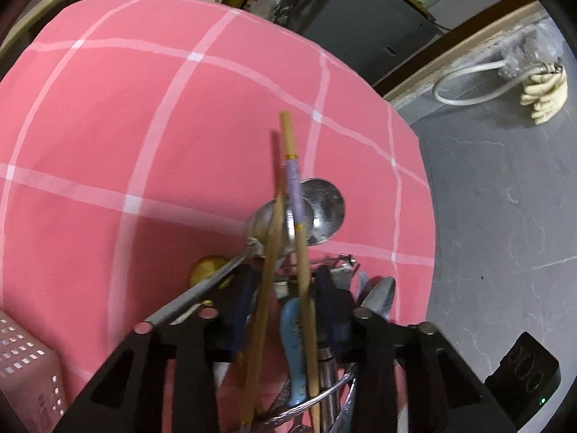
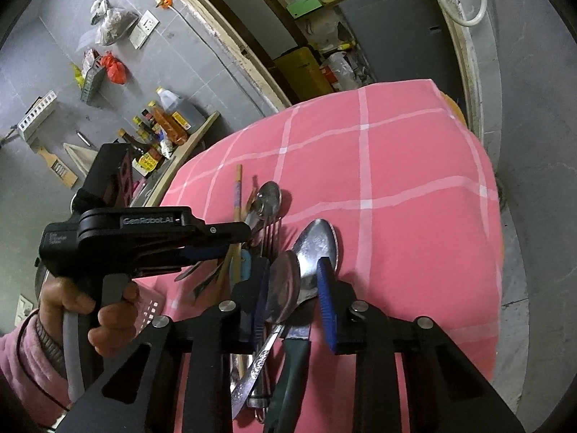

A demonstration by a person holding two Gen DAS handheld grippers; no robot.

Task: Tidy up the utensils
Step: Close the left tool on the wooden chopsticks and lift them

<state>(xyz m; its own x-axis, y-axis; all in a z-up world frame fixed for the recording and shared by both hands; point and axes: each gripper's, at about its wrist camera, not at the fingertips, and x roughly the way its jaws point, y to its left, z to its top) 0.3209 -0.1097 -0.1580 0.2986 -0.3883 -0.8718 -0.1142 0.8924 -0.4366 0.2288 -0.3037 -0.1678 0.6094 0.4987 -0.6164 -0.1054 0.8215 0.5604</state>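
Observation:
A bundle of utensils stands in a wire holder (image 1: pixel 317 397) on the pink checked cloth (image 1: pixel 144 126). In the left wrist view two bamboo chopsticks (image 1: pixel 288 151), steel spoons (image 1: pixel 321 209) and a blue handle (image 1: pixel 294 342) rise between my left gripper's (image 1: pixel 285 292) spread fingers (image 1: pixel 333 303), touching neither clearly. In the right wrist view my right gripper (image 2: pixel 292 281) is open around two steel spoons (image 2: pixel 313 249) and a green-handled tool (image 2: pixel 292 371). The left gripper (image 2: pixel 230 241) reaches in from the left beside the chopstick (image 2: pixel 237 195) and fork (image 2: pixel 270 231).
A pink perforated basket (image 1: pixel 25 357) stands at the lower left, also showing under the left gripper in the right wrist view (image 2: pixel 151 306). A yellow round object (image 1: pixel 205 269) lies by the holder. The table edge drops to grey floor (image 1: pixel 505 216) on the right. Bottles (image 2: pixel 162 126) line a shelf.

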